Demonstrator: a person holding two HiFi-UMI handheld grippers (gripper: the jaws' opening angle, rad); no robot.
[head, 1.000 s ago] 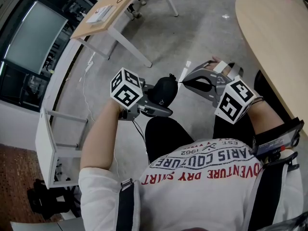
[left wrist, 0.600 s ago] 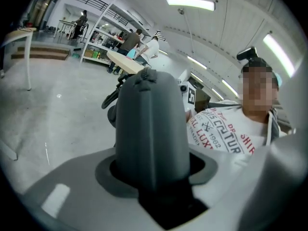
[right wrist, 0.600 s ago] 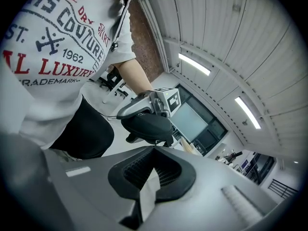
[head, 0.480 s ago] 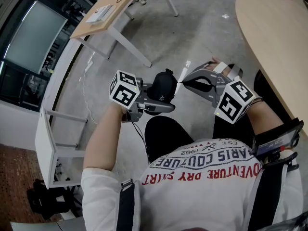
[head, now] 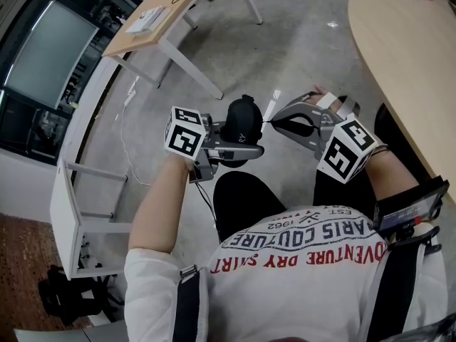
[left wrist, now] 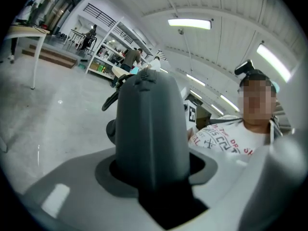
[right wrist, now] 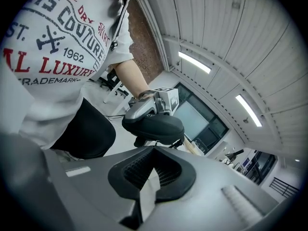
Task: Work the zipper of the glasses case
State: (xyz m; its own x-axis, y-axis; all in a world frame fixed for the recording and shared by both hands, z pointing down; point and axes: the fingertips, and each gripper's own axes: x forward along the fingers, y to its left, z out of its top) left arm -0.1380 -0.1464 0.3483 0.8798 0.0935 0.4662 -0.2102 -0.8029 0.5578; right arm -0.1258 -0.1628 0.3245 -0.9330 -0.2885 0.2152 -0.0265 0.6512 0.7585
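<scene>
Since a second ago the left tool [head: 246, 142] has swung round and lifted, carrying the glasses case [head: 241, 118] toward 12 o'clock in the head view, while the right tool [head: 268, 122] has kept its place. The glasses case is a black, rounded, domed shell, held in the air above the grey floor [head: 285, 48], just beyond the person's dark-clad knee [head: 246, 198]. The left tool is clamped on it, reaching in from 8 o'clock. In the left gripper view the shell stands upright and fills the gap between the jaws. The right tool's jaws are pressed together, their tips at the case's 3 o'clock edge. Whether they pinch a zipper tab cannot be made out. The case looks closed, its inside hidden.
</scene>
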